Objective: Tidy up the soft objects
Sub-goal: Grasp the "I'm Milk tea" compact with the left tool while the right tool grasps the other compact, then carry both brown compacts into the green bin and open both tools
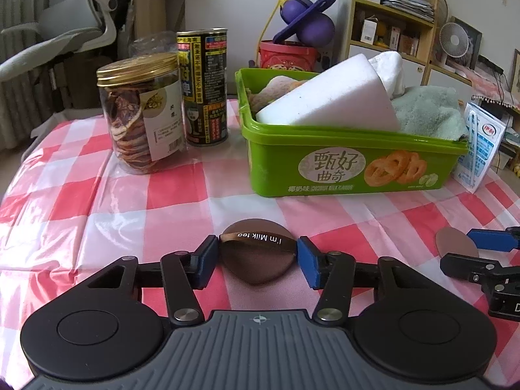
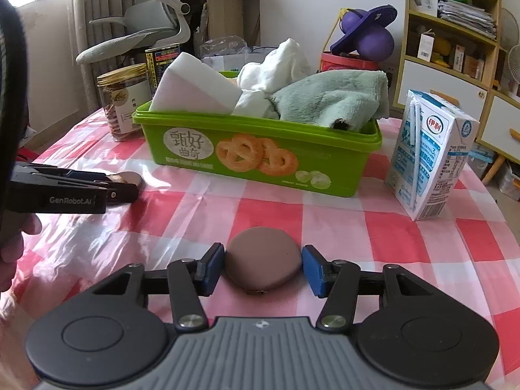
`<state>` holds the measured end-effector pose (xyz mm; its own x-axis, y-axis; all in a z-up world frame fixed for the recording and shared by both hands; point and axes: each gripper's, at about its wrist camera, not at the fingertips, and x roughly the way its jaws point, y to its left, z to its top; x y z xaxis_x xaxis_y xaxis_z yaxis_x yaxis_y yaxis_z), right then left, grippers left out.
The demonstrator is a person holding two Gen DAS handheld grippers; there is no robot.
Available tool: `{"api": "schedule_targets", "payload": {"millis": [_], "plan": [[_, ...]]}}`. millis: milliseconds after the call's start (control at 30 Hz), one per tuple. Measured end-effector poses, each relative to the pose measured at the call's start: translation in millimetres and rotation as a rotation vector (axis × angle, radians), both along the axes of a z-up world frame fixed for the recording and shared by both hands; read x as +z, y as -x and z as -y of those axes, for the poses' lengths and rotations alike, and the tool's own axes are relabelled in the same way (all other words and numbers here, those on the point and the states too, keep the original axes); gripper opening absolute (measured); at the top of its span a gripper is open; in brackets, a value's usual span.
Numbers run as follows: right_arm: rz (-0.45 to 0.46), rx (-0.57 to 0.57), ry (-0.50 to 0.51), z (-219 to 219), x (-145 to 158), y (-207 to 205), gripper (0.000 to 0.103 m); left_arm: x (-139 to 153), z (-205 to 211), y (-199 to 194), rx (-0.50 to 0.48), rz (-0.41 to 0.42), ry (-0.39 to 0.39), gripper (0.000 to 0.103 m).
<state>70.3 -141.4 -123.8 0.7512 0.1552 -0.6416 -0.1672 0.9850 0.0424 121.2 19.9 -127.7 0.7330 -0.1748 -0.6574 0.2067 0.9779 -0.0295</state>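
Observation:
A brown makeup puff with a ribbon reading "I'm Milk tea" [image 1: 258, 255] lies on the checked tablecloth between the pads of my left gripper [image 1: 258, 260], which touch its sides. A second plain brown puff [image 2: 262, 261] lies between the pads of my right gripper [image 2: 263, 268]; the left pad touches it, the right pad is just beside it. The green cookie tub [image 1: 344, 162] [image 2: 260, 156] stands behind, holding a white sponge block [image 1: 328, 97], a white cloth [image 2: 276, 65] and a green towel [image 2: 331, 97].
A jar of dried slices [image 1: 141, 117] and a black can [image 1: 203, 87] stand at the back left. A milk carton [image 2: 429, 159] stands right of the tub. Each gripper shows in the other's view: the right one [image 1: 481, 256] and the left one [image 2: 65, 188].

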Motion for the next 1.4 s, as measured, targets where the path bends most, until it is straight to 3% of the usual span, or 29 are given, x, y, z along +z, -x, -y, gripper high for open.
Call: {"api": "schedule_targets", "payload": {"millis": [167, 867, 1400], "plan": [[0.0, -0.012, -0.01, -1, 5, 0, 0.028, 7, -8, 4, 0.001, -0.01, 0.02, 0.049], [-0.013, -0.005, -0.074, -2, 30, -5, 0.028, 24, -31, 9, 0.003, -0.048, 0.063, 0.049], [0.079, -0.043, -0.185, 21, 72, -19, 0.028, 77, -19, 17, -0.012, 0.061, 0.131, 0.048]]}}
